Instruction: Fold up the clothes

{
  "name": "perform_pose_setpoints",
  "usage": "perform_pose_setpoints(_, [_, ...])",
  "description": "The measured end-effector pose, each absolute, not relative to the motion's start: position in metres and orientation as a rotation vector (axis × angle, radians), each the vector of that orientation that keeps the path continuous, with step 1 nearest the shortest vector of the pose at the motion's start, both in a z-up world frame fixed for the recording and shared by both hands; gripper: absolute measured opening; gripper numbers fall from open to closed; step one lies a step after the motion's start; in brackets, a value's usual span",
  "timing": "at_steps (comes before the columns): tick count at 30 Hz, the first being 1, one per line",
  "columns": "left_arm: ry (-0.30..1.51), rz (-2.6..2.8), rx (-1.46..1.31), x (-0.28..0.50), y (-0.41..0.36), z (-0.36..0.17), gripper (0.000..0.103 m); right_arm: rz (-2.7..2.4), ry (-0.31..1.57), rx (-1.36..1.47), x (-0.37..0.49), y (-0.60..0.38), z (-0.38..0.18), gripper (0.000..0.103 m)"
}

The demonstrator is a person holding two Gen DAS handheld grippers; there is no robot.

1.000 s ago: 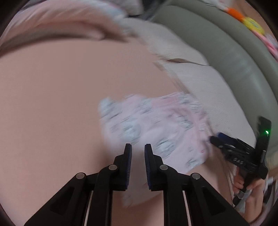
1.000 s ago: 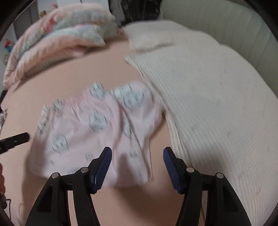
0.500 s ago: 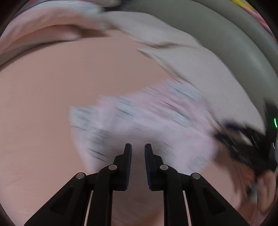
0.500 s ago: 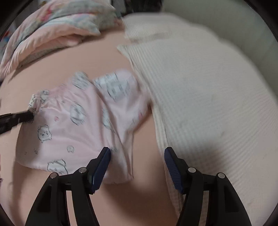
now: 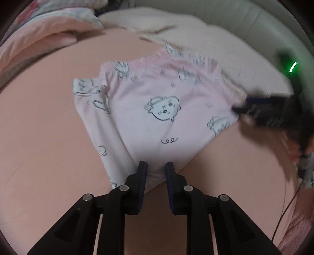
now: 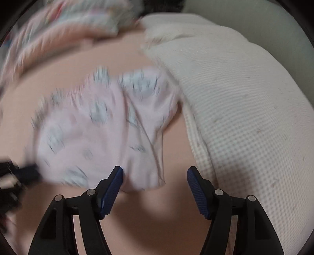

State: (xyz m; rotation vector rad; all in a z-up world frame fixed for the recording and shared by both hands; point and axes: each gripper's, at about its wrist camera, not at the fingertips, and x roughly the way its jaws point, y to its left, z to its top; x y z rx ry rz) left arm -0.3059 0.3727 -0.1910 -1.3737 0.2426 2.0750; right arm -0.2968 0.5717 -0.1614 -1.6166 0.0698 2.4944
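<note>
Pink shorts [image 5: 157, 109] with cartoon face prints lie flat on a peach bed sheet [image 5: 43, 137], elastic waistband at the far side. My left gripper [image 5: 156, 172] sits low at the shorts' near edge, jaws a narrow gap apart with a bit of hem between them. My right gripper [image 6: 155, 178] is wide open just above the near corner of the shorts [image 6: 102, 125], which look blurred in the right wrist view. The right gripper also shows in the left wrist view [image 5: 263, 111], at the shorts' right edge.
A cream waffle-knit blanket [image 6: 245, 94] lies along the right of the shorts. Pink and patterned bedding [image 5: 43, 37] is piled at the far left. A grey padded headboard [image 5: 235, 13] runs behind. The left gripper shows at the left edge of the right wrist view [image 6: 17, 174].
My left gripper has come down to the shorts' near edge, and the shorts now fill more of its view. My right gripper has moved in over the near corner, still wide open.
</note>
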Motion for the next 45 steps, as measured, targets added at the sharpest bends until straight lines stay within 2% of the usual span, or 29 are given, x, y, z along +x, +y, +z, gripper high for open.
perform_pose_setpoints(1, [0.217, 2.079, -1.388, -0.307, 0.367, -0.189, 0.017, 2.478, 0.085, -1.625, -0.288, 0.577, -0.166, 0.071])
perform_pose_setpoints(3, [0.220, 2.083, -1.438, -0.300, 0.353, -0.190, 0.019, 2.433, 0.154, -1.614, -0.272, 0.589, -0.166, 0.071])
perform_pose_setpoints(4, [0.231, 2.081, -1.467, -0.297, 0.347, -0.191, 0.027, 2.421, 0.148, -1.593, -0.264, 0.590, -0.165, 0.064])
perform_pose_setpoints(5, [0.230, 2.073, -1.488, -0.289, 0.334, -0.192, 0.029, 2.409, 0.142, -1.571, -0.255, 0.592, -0.165, 0.060])
perform_pose_setpoints(8, [0.173, 2.042, -1.548, -0.266, 0.291, -0.190, 0.037, 2.460, 0.144, -1.525, -0.234, 0.558, -0.147, 0.059])
perform_pose_setpoints(10, [0.078, 2.049, -1.567, -0.250, 0.261, -0.184, 0.046, 2.524, 0.151, -1.499, -0.221, 0.522, -0.130, 0.061])
perform_pose_setpoints(13, [-0.042, 2.083, -1.569, -0.224, 0.223, -0.173, 0.051, 2.620, 0.162, -1.457, -0.202, 0.469, -0.105, 0.064])
perform_pose_setpoints(15, [-0.128, 2.099, -1.559, -0.204, 0.204, -0.166, 0.055, 2.674, 0.202, -1.443, -0.178, 0.430, -0.097, 0.071])
perform_pose_setpoints(19, [-0.213, 2.139, -1.532, -0.165, 0.190, -0.159, 0.063, 2.730, 0.301, -1.492, -0.148, 0.425, -0.099, 0.071])
perform_pose_setpoints(22, [-0.234, 2.169, -1.511, -0.136, 0.169, -0.148, 0.068, 2.718, 0.280, -1.500, -0.120, 0.401, -0.097, 0.075])
perform_pose_setpoints(28, [-0.085, 2.272, -1.493, -0.093, 0.123, -0.127, 0.070, 2.697, 0.270, -1.569, -0.092, 0.350, -0.112, 0.080])
perform_pose_setpoints(37, [-0.153, 2.444, -1.515, -0.069, 0.059, -0.124, 0.070, 2.729, 0.088, -1.637, -0.082, 0.265, -0.126, 0.080])
perform_pose_setpoints(40, [-0.171, 2.490, -1.517, -0.065, 0.041, -0.120, 0.070, 2.760, 0.016, -1.636, -0.077, 0.235, -0.123, 0.084])
perform_pose_setpoints(45, [-0.154, 2.562, -1.498, -0.052, 0.011, -0.098, 0.070, 2.813, -0.049, -1.650, -0.072, 0.197, -0.115, 0.085])
